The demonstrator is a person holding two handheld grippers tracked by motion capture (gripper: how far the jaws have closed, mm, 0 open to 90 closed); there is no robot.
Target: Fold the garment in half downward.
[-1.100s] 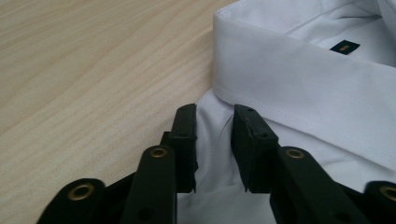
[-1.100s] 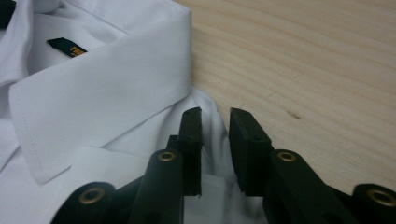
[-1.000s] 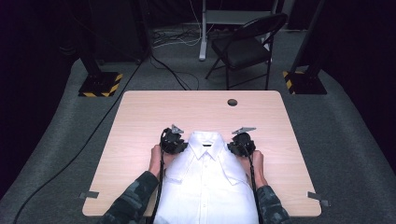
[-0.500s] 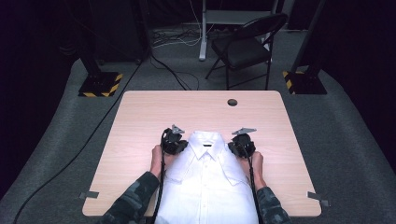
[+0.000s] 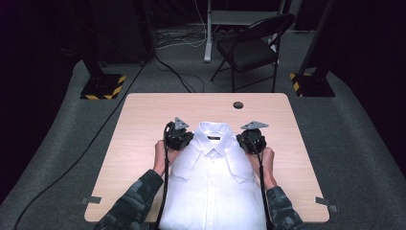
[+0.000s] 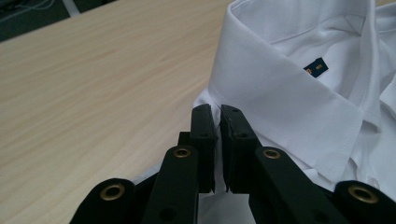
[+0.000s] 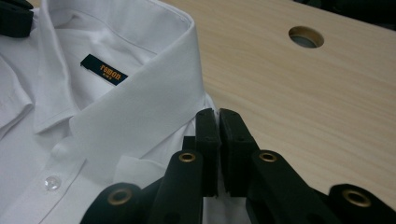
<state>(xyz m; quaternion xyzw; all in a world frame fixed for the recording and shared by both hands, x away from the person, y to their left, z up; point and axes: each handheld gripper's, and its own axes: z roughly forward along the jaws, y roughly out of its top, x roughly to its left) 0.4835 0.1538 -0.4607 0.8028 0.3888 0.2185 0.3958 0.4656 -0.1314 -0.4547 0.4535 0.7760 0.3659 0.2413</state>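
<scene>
Left gripper (image 6: pixel 217 116) and right gripper (image 7: pixel 217 119) clamped on white dress shirt (image 5: pixel 213 187) shoulders, frame centre; lift evenly, keeping collar (image 5: pixel 213 136) level.

Looks like some kind of recording studio or lab setup to us, not a home. We see a plain wooden table (image 5: pixel 143 143) with a cable hole (image 5: pixel 238 105) sitting on grey carpet (image 5: pixel 57 143), black curtains all around, stand bases with yellow-black hazard tape (image 5: pixel 103 88), loose cables (image 5: pixel 177 40) on the floor and a lone folding chair (image 5: pixel 251 48) at the back.
</scene>
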